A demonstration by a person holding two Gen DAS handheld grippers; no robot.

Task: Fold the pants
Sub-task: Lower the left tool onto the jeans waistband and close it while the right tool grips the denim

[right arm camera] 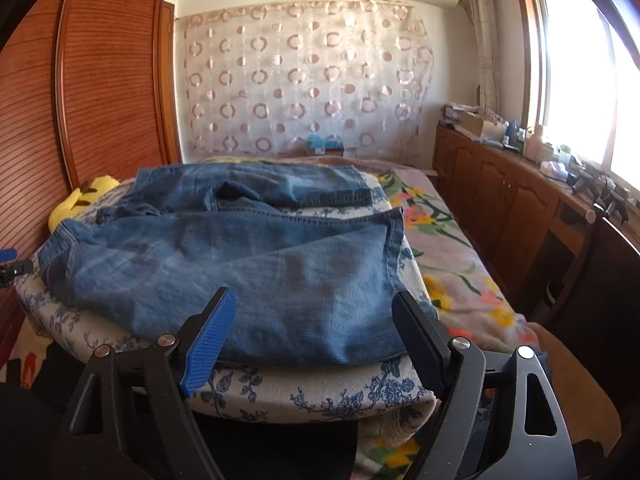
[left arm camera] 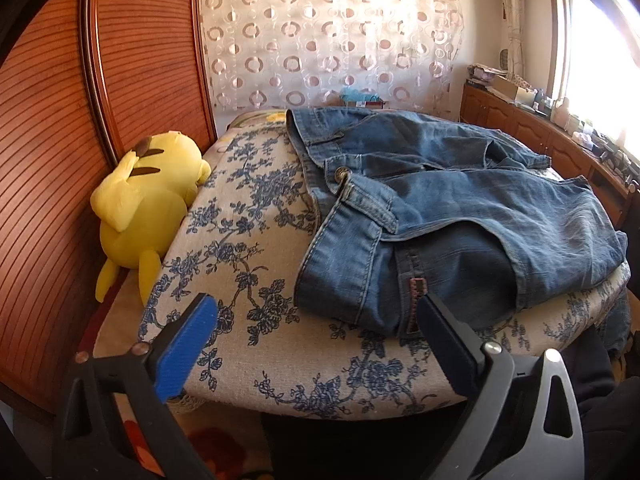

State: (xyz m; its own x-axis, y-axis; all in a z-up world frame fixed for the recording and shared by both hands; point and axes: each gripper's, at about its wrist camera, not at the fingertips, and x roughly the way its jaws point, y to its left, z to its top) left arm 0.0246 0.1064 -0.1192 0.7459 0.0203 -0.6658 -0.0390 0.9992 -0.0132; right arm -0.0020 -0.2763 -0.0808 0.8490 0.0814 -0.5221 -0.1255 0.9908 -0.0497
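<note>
A pair of blue denim pants lies loosely spread on a board covered in blue-flowered cloth. The waistband with its metal button faces the left side. My left gripper is open and empty, just short of the waistband's near corner. In the right wrist view the pants lie with the legs doubled back, hems at the far right. My right gripper is open and empty, its jaws on either side of the pants' near edge.
A yellow plush toy lies at the board's left edge against a wooden louvred wardrobe. A flowered bed extends to the right. Wooden cabinets with clutter stand under the window. A patterned curtain hangs behind.
</note>
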